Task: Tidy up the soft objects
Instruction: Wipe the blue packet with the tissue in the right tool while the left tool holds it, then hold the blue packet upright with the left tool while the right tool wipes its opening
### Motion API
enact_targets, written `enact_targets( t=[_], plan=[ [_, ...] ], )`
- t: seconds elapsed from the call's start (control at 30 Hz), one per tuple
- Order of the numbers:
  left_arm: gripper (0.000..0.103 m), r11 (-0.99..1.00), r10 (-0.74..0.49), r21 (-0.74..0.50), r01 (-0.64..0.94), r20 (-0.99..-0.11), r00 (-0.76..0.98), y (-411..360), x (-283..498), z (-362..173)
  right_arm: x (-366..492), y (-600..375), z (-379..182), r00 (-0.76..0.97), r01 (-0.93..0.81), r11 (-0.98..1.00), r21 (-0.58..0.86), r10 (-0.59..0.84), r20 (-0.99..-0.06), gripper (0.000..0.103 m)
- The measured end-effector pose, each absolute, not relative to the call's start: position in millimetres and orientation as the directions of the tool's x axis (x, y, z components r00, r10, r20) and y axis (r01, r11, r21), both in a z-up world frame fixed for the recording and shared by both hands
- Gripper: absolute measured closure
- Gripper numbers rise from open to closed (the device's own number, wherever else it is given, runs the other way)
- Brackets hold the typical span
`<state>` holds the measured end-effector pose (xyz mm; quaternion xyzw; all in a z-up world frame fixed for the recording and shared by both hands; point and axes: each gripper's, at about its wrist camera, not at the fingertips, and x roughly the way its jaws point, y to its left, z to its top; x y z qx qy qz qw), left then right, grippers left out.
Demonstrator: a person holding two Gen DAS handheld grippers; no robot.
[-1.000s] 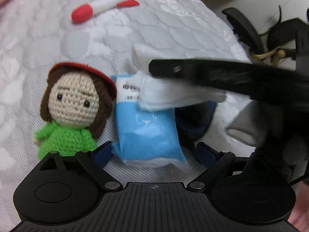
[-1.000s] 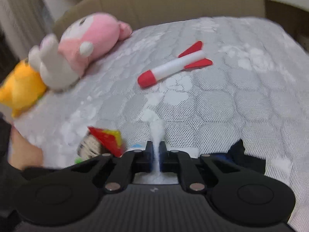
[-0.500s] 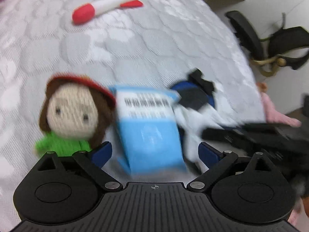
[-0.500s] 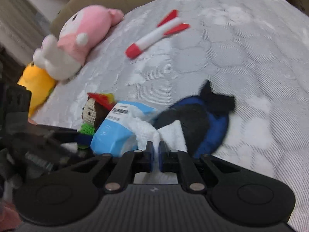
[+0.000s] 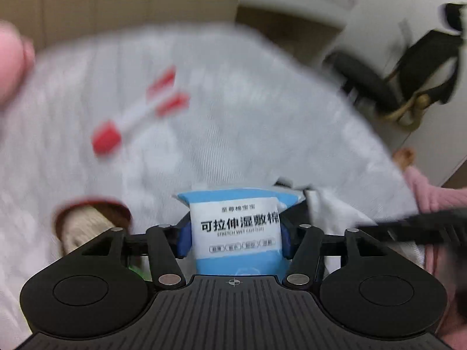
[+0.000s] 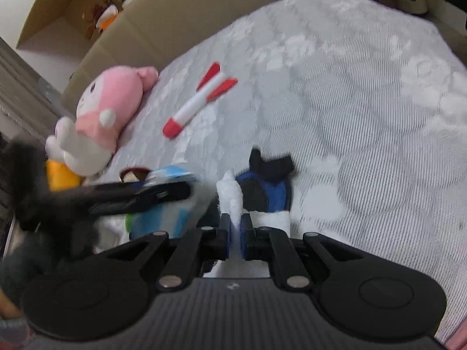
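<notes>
Left gripper (image 5: 233, 237): jaws closed partway onto the blue cotton-pad packet (image 5: 236, 227), one blue pad against each side of it; the packet stands upright between them at the 6 o'clock edge of the left wrist view.
Right gripper (image 6: 235, 234): jaws nearly together, pinching a fold of white cloth (image 6: 232, 195) that rises between the pads.
Bed (image 6: 364, 110): grey-white quilted cover; carries all the soft things.
Blue-and-black plush (image 6: 267, 186): lies on the bed just beyond the right gripper, touching the white cloth, at 12 o'clock from the jaws.
Crochet doll (image 5: 87, 224): red cap and brown hair, blurred, at 9 o'clock of the packet, partly hidden behind the left gripper's body.
Rocket plush (image 6: 198, 102): white body, red nose and fins; lies alone mid-bed, well apart from both grippers, at 11 o'clock in both views.
Pink-and-white plush (image 6: 102, 116): at the bed's edge at 10 o'clock in the right wrist view, lying over a yellow plush (image 6: 59, 176).
Cardboard box (image 6: 181, 14): stands against the far edge of the bed; contents cannot be told.
Obstruction: the left gripper's dark arm crosses the right wrist view at 9 o'clock, covering part of the packet.
Chair (image 5: 408, 67): dark, blurred, off the bed at 2 o'clock in the left wrist view.
</notes>
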<state>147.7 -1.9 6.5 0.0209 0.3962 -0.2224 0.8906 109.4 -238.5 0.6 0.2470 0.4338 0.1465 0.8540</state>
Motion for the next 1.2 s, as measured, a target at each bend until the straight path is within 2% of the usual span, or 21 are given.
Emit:
enact_targets(
  t=[0.03,0.1,0.27,0.37,0.47,0.5,0.63,0.7,0.77,0.9,1.07,1.2],
  plan=[
    [0.039,0.894,-0.376,-0.098,0.437,-0.697,0.611,-0.7,136.3,9.6,113.1,-239.2,4.4,0.59,-0.042,0.83,0.556,0.47,-0.657,0.095],
    [0.039,0.884,-0.346,-0.034,0.467,-0.719,0.603,0.6,119.4,6.5,124.7,-233.5,11.8,0.591,-0.066,0.797,0.601,0.516,-0.62,0.095],
    [0.036,0.878,-0.319,-0.056,0.476,-0.809,0.493,14.1,101.0,-14.2,148.4,-192.6,20.7,0.496,-0.158,0.609,0.778,0.73,-0.471,0.095],
    [0.038,0.88,-0.313,-0.085,0.468,-0.844,0.435,19.7,98.4,-17.0,150.9,-159.7,8.6,0.417,-0.189,0.651,0.735,0.731,-0.54,0.095],
    [0.037,0.871,-0.334,-0.127,0.475,-0.862,0.382,26.3,93.6,-16.4,145.3,-153.8,-8.9,0.364,-0.151,0.685,0.713,0.709,-0.604,0.095],
    [0.035,0.865,-0.348,-0.142,0.481,-0.859,0.374,28.3,91.1,-14.7,141.5,-154.5,-15.8,0.342,-0.133,0.685,0.716,0.71,-0.616,0.095],
    [0.009,0.83,-0.39,-0.136,0.541,-0.835,0.388,28.3,86.4,-7.4,118.0,-165.4,-37.2,0.292,-0.075,0.697,0.713,0.699,-0.653,0.093],
    [0.009,0.804,-0.362,-0.05,0.593,-0.832,0.42,19.7,84.4,-5.1,108.6,-179.4,-37.4,0.321,-0.049,0.736,0.675,0.652,-0.687,0.093],
    [0.009,0.786,-0.345,-0.014,0.618,-0.839,0.42,6.3,89.5,-4.1,101.9,-195.5,-30.9,0.365,-0.037,0.748,0.662,0.627,-0.688,0.093],
    [0.009,0.841,-0.328,-0.119,0.528,-0.887,0.324,-10.0,113.0,-19.2,100.5,-225.0,-17.2,0.455,-0.008,0.744,0.669,0.598,-0.66,0.093],
    [0.008,0.928,-0.249,-0.13,0.348,-0.913,0.323,-28.5,148.5,-49.4,99.8,-249.3,-7.2,0.535,0.02,0.75,0.661,0.55,-0.641,0.093],
    [0.006,0.906,-0.42,-0.383,0.179,-0.864,0.278,-14.0,168.5,-46.0,96.4,-257.4,1.4,0.577,0.022,0.78,0.625,0.501,-0.645,0.092]
  ],
)
